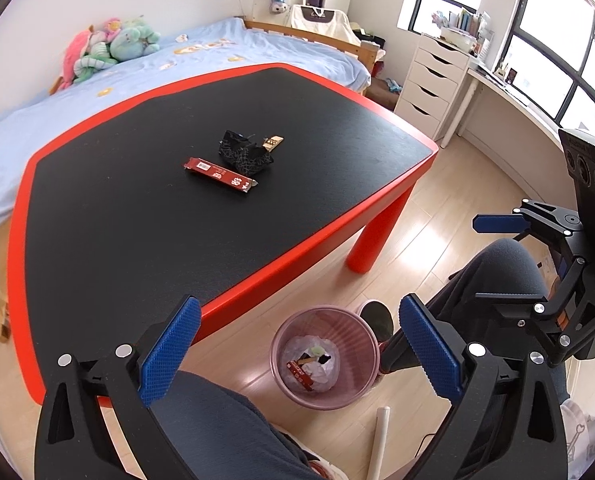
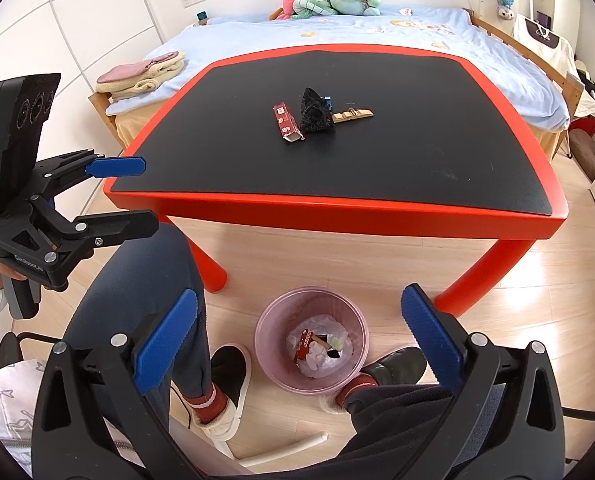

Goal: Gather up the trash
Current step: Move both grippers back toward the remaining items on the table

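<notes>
Three pieces of trash — red wrapper (image 1: 220,176), black crumpled wrapper (image 1: 244,155), tan scrap (image 2: 353,114) — lie mid-table (image 1: 97,220). Both the left gripper (image 1: 297,354) and right gripper (image 2: 299,338) hang spread wide, empty, above the pink bin (image 2: 311,338); next likely calls for reaching to the table.

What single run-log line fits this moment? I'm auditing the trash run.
left gripper: open, empty | right gripper: open, empty | pink plastic bin: holds scraps | red wrapper, crumpled black bag, tan packet: on table

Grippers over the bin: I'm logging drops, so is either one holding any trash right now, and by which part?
Nothing is held. The left gripper and the right gripper both stand open and empty above the pink bin.
</notes>
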A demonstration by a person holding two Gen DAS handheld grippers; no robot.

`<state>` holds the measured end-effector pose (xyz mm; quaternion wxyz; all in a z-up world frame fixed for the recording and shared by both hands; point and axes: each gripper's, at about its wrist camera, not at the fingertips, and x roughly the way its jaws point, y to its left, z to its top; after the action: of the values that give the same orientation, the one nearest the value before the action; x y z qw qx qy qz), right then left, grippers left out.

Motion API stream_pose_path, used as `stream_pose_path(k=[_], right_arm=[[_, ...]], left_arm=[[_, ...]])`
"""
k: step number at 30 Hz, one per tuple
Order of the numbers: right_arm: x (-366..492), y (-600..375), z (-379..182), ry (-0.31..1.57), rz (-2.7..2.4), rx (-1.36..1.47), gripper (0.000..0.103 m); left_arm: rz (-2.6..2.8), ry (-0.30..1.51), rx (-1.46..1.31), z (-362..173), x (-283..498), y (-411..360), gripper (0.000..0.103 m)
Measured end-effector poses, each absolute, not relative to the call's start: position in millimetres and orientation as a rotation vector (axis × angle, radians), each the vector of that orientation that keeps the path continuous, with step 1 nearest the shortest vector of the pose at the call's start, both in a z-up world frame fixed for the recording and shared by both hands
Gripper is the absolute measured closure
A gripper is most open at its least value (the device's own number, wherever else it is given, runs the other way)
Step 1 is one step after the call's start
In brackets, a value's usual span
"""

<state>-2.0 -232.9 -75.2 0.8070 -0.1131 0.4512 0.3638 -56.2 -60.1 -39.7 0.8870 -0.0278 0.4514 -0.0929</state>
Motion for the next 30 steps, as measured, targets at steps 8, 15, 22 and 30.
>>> stream_pose_path(k=[8,15,22,30], right_arm=[[7.1,-227.0,-64.1,0.935,0.783,-0.24,0.003],[23.6,-210.5,-50.7,0.898,0.803,-0.265,0.003],[52.0,-195.3,-38.6,0.867,0.811,-0.282,0.003],[93.0,-176.9,-38.1,0.86,0.795,-0.304,0.003]], left_arm=[[-0.161,0.926,-0.058,-32.2,-48.1,-51.5,0.008],[-0.116,0.91,-0.078,-23.9,-32.2,-36.0,0.008],[-0.084,0.927,-0.12,-23.5,-4.1,-18.6,0.008],[-0.066,0.95,-0.131,-32.7,31.9,-4.3,0.008]])
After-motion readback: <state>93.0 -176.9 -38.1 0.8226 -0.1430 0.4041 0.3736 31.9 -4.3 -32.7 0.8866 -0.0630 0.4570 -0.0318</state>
